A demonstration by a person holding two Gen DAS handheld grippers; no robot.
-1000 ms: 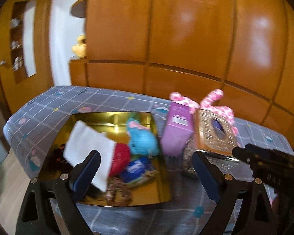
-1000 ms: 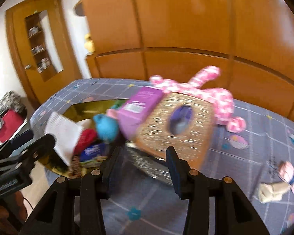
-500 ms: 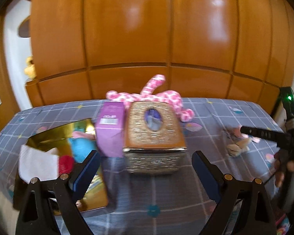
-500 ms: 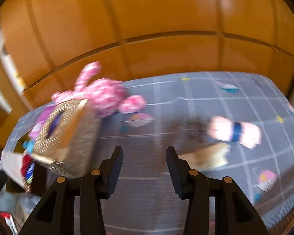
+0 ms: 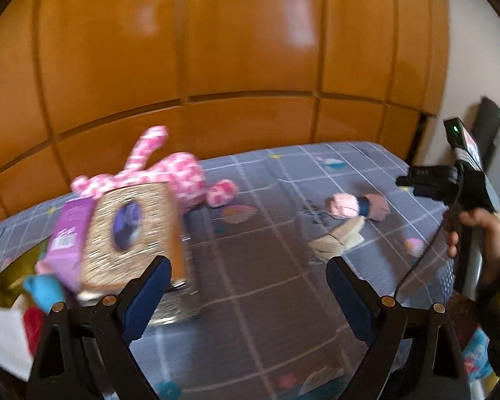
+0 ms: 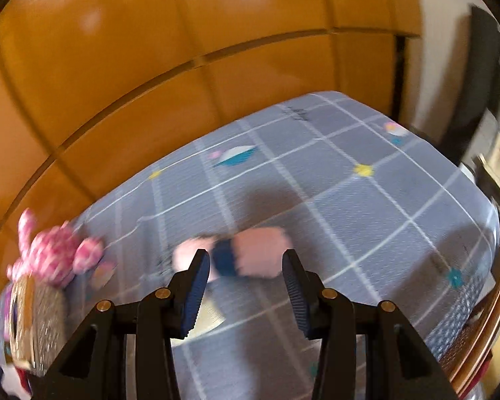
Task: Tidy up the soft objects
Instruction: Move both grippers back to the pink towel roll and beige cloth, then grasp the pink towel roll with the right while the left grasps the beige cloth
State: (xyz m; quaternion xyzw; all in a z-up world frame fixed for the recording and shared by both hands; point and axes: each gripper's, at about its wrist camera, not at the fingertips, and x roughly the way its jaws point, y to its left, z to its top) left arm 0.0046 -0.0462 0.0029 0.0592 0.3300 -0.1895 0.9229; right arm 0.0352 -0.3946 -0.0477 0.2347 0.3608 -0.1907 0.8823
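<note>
A pink rolled soft item with a dark blue band (image 6: 260, 250) lies on the grey checked bedspread (image 6: 366, 173). It sits just beyond the tips of my right gripper (image 6: 245, 260), which is open and not touching it. A beige soft piece (image 6: 206, 320) lies under the right gripper's left finger. My left gripper (image 5: 248, 286) is open and empty above the bedspread. From the left wrist view the pink roll (image 5: 356, 205) and the beige piece (image 5: 338, 241) lie right of centre. A pink-and-white plush rabbit (image 5: 180, 173) lies behind a gold glitter box (image 5: 133, 233).
A purple carton (image 5: 71, 230) leans against the gold box. At far left are a gold tray (image 5: 3, 276), a blue plush (image 5: 43, 288) and a white cloth (image 5: 3, 340). A hand (image 5: 476, 230) holds the other tool at right. Wooden panels back the bed; its edge drops off at right.
Both views have swung right across the bed. The tray and the gold box slid to the left edge, and the pink roll came up to the right gripper's tips. Neither gripper's jaws changed.
</note>
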